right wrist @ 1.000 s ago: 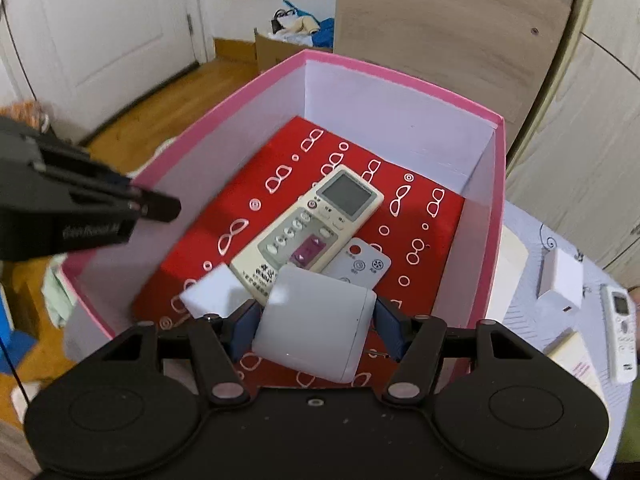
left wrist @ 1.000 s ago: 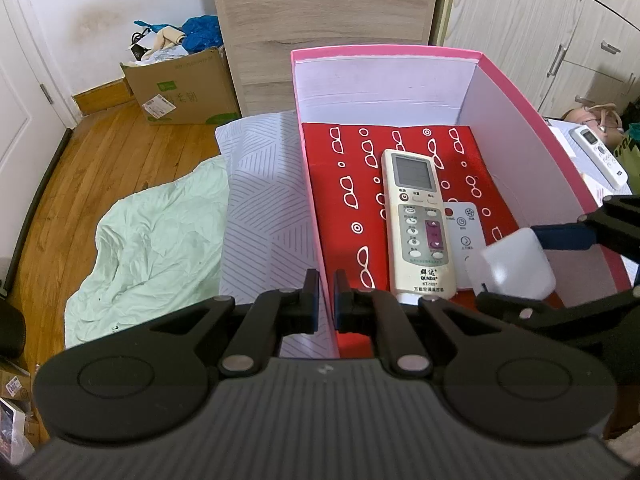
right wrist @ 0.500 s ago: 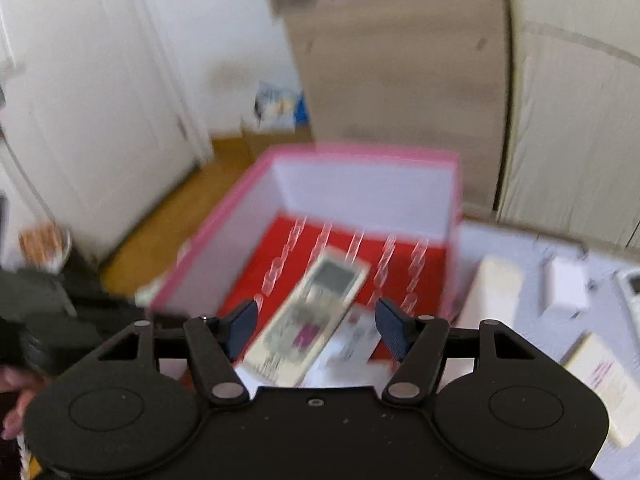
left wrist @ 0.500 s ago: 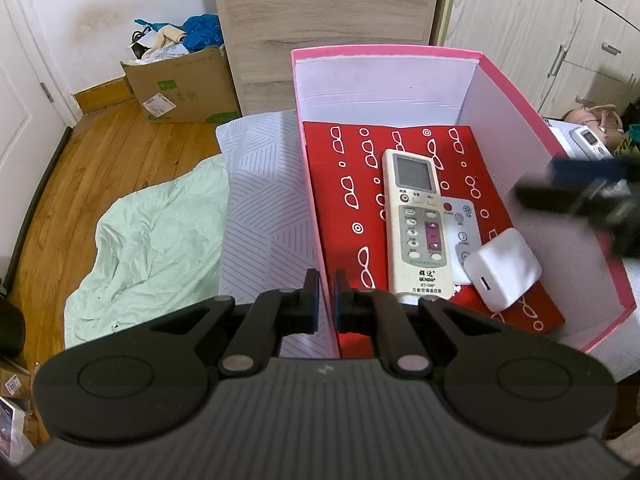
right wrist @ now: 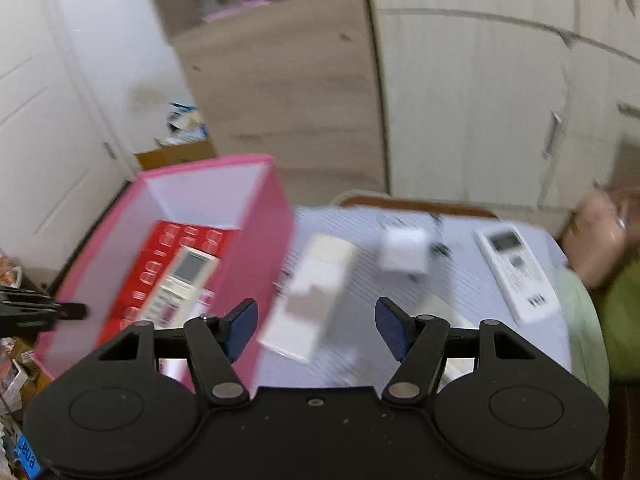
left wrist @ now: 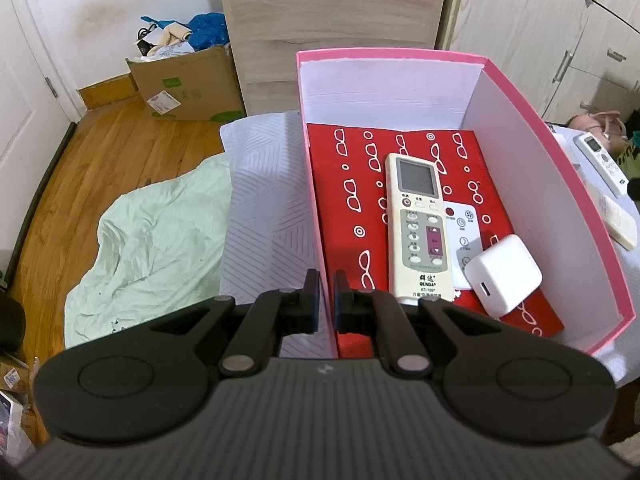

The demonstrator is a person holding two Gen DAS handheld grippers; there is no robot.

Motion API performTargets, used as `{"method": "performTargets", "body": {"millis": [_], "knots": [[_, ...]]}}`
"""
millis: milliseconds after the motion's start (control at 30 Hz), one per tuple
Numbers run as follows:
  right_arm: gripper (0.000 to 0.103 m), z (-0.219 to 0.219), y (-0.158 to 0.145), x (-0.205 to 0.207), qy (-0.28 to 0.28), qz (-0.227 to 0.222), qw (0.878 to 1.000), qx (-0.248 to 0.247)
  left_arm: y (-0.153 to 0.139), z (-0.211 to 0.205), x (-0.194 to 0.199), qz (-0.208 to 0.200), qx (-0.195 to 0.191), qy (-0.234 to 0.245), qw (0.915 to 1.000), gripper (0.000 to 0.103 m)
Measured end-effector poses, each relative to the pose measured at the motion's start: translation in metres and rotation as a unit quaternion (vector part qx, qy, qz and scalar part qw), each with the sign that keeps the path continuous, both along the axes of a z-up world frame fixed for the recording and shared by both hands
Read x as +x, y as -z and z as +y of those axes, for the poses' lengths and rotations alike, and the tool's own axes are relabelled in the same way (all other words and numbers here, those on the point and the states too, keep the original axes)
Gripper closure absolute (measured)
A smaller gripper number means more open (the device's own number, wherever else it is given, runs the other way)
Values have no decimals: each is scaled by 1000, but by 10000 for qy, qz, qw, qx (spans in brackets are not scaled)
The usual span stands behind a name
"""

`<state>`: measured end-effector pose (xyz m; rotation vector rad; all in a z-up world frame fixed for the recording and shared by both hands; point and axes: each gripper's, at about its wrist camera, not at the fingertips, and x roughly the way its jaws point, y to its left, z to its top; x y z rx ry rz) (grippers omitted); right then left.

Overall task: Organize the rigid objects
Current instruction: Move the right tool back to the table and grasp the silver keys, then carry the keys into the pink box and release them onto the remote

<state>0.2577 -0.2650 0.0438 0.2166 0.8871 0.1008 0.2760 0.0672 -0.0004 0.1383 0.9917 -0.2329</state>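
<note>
My left gripper (left wrist: 326,300) is shut on the left wall of the pink box (left wrist: 316,208). Inside the box, on a red sheet, lie a cream remote (left wrist: 418,226), a thin white remote (left wrist: 464,236) and a white charger block (left wrist: 503,275). My right gripper (right wrist: 316,324) is open and empty, above the table to the right of the box (right wrist: 264,248). Ahead of it on the table lie a flat white block (right wrist: 312,296), a white charger cube (right wrist: 403,255) and a white remote (right wrist: 516,272). The right wrist view is blurred.
The table has a striped white cloth (left wrist: 264,208). A pale green sheet (left wrist: 152,248) lies on the wooden floor to the left. A cardboard box (left wrist: 188,84) stands by the wall. Cupboards (right wrist: 480,112) stand behind the table.
My right gripper let go of the white charger block in the box, lifted out and swung right over the table. My left gripper has not moved.
</note>
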Motion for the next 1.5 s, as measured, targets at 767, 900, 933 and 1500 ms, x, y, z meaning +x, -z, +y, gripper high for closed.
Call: {"method": "performTargets", "body": {"millis": [767, 900, 933, 1500], "knots": [[100, 11, 60, -3, -740, 695, 9940, -402, -1, -1, 0, 7, -25, -53, 10000, 97], [100, 8, 32, -11, -609, 229, 9975, -283, -1, -1, 0, 7, -15, -54, 10000, 97], [100, 7, 26, -13, -587, 130, 9979, -225, -1, -1, 0, 6, -14, -52, 10000, 97], [100, 60, -54, -31, -1018, -1413, 9825, 660, 0, 4, 2, 95, -185, -131, 9997, 97]]}}
